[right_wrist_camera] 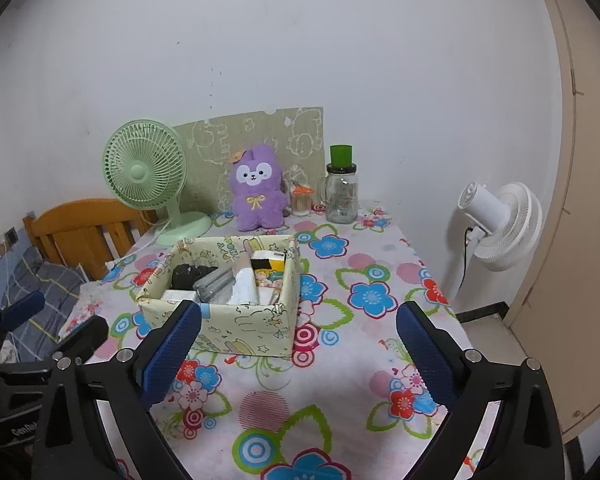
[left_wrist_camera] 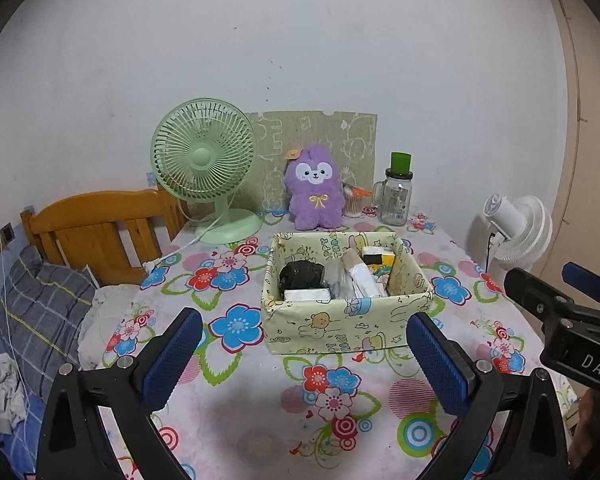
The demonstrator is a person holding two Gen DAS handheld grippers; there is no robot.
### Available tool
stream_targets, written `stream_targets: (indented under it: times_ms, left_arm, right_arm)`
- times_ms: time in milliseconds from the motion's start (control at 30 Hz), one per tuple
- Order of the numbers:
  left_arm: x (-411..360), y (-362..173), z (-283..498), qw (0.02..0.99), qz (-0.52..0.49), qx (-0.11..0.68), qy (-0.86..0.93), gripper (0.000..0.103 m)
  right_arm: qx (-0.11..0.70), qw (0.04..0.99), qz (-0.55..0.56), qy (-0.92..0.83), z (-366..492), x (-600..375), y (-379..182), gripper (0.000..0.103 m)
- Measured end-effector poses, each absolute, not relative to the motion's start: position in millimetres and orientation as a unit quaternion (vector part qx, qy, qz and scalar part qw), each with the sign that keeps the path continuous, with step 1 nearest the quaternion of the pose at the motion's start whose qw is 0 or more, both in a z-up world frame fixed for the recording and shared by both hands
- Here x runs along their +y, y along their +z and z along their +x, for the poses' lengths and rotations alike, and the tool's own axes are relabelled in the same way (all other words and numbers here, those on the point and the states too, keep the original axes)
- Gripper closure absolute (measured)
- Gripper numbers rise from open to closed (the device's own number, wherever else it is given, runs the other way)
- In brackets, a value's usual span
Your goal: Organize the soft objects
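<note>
Purple plush rabbit (left_wrist_camera: 315, 188) upright at back of flowered surface (left_wrist_camera: 260, 400), behind patterned fabric box (left_wrist_camera: 332, 330), not yet stowed. Left hand-held gripper (left_wrist_camera: 304, 354) and right hand-held gripper (right_wrist_camera: 298, 350) both spread apart, holding nothing.

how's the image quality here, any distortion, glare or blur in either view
Left wrist view: strong fisheye bend with dark corners, flat even light, soft shadow under the box, plush sharp. Right wrist view: same bend, door frame curved, no glare, tool pads crisp.
</note>
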State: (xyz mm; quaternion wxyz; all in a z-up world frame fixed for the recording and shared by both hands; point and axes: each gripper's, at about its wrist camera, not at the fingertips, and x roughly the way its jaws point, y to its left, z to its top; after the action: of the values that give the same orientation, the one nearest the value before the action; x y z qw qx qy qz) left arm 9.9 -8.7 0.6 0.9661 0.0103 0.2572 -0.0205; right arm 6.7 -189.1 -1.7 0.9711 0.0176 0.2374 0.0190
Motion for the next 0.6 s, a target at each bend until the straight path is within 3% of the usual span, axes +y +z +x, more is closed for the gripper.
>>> stream_targets:
  times_ms: [600]
  left_arm:
    - [0, 12, -4, 0.972, -0.013, 0.235, -0.017, 0.000]
  right_arm:
    - [0.215, 0.976, 0.012, 0.032, -8, -183, 2, 0.001]
